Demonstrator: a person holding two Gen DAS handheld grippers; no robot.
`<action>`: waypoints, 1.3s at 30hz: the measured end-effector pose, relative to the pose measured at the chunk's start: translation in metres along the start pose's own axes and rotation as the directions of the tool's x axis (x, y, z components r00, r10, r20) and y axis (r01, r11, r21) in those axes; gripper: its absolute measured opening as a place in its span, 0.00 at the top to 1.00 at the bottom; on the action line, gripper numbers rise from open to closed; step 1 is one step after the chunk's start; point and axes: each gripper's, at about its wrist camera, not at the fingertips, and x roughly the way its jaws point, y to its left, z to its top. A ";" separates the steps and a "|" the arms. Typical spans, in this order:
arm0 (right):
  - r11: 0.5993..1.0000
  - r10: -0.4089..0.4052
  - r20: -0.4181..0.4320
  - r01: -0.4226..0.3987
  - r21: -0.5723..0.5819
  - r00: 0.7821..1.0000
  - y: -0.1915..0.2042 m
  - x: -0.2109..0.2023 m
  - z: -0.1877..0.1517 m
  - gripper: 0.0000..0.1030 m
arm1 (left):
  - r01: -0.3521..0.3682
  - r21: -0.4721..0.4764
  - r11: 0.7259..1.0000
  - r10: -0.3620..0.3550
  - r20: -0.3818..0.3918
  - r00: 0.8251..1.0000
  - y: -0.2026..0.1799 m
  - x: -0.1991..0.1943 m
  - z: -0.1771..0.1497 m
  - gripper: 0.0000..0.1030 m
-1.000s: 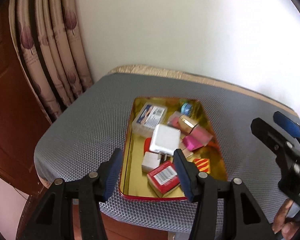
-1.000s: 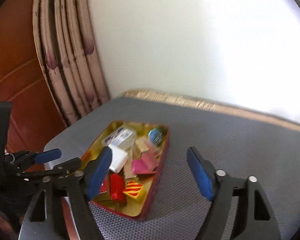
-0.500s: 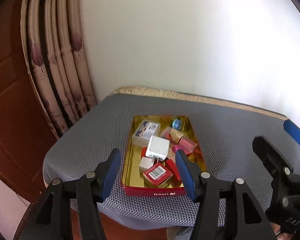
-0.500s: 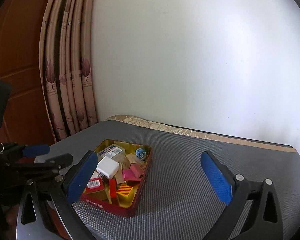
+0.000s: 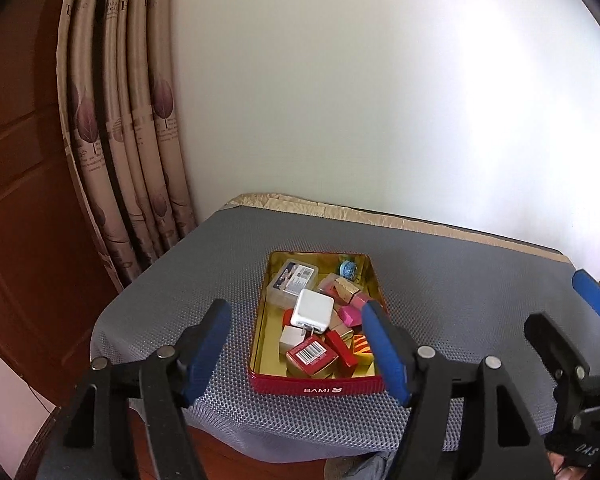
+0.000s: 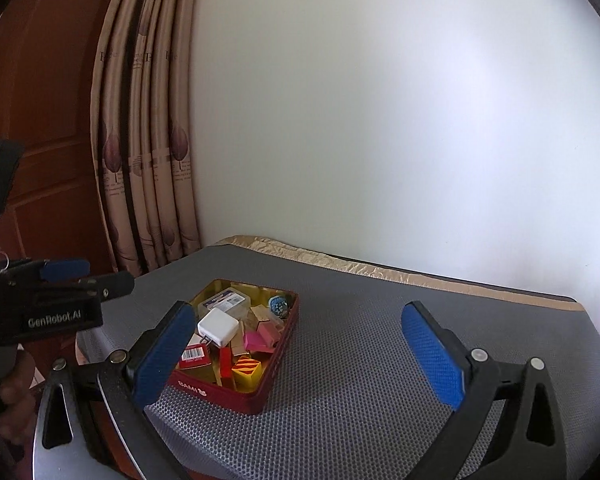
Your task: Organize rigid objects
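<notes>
A red tin (image 5: 318, 389) with a gold inside sits on the grey mesh-covered table (image 5: 452, 288); it also shows in the right wrist view (image 6: 278, 364). It holds several small rigid items: a white charger (image 5: 313, 311), a clear plastic box (image 5: 293, 282), a red barcoded box (image 5: 311, 356), a pink box (image 5: 350, 315), a blue round piece (image 5: 347, 269). My left gripper (image 5: 300, 346) is open and empty, above the tin's near edge. My right gripper (image 6: 300, 356) is open and empty, above the table to the tin's right.
A patterned curtain (image 5: 132, 140) and a brown wooden door (image 5: 20, 200) stand to the left. A white wall (image 5: 380, 100) backs the table. The table's near edge (image 5: 300, 440) drops off below the tin.
Both grippers have pulled back and up from the tin, which now looks smaller and farther. Both stay open and empty.
</notes>
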 end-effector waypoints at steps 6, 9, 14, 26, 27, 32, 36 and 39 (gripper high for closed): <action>1.000 0.008 0.001 -0.008 -0.020 1.000 0.002 -0.009 0.000 0.01 | 0.058 0.005 0.998 -0.058 -0.012 0.998 -0.003 -0.005 0.003 0.32; 1.000 0.012 0.001 -0.012 -0.024 1.000 0.001 -0.014 0.000 0.01 | 0.062 0.004 0.998 -0.062 0.002 0.998 -0.005 -0.010 0.004 0.32; 1.000 0.015 -0.007 -0.015 -0.025 1.000 -0.002 -0.019 -0.001 0.01 | 0.081 0.011 0.997 -0.081 0.016 0.997 -0.009 -0.017 0.006 0.16; 0.999 0.030 -0.028 -0.031 -0.032 0.999 -0.007 -0.024 -0.007 0.01 | 0.056 -0.010 0.998 -0.056 0.003 0.998 -0.012 -0.013 -0.002 0.00; 0.999 0.033 -0.029 -0.034 -0.032 0.999 -0.008 -0.023 -0.007 0.01 | 0.036 -0.004 0.999 -0.036 0.009 0.999 -0.013 -0.013 -0.002 0.00; 0.999 0.033 -0.030 -0.034 -0.023 0.999 -0.011 -0.024 -0.009 0.01 | -0.003 0.010 1.000 0.003 0.004 1.000 -0.016 -0.007 -0.005 0.00; 0.999 0.035 -0.036 -0.036 -0.011 0.999 -0.015 -0.023 -0.010 0.01 | -0.015 0.031 0.999 0.015 0.013 1.000 -0.020 -0.007 -0.010 0.00; 1.000 0.031 -0.048 -0.030 0.005 0.998 -0.020 -0.021 -0.013 0.01 | -0.003 0.036 0.999 0.002 0.023 1.000 -0.024 -0.010 -0.011 0.00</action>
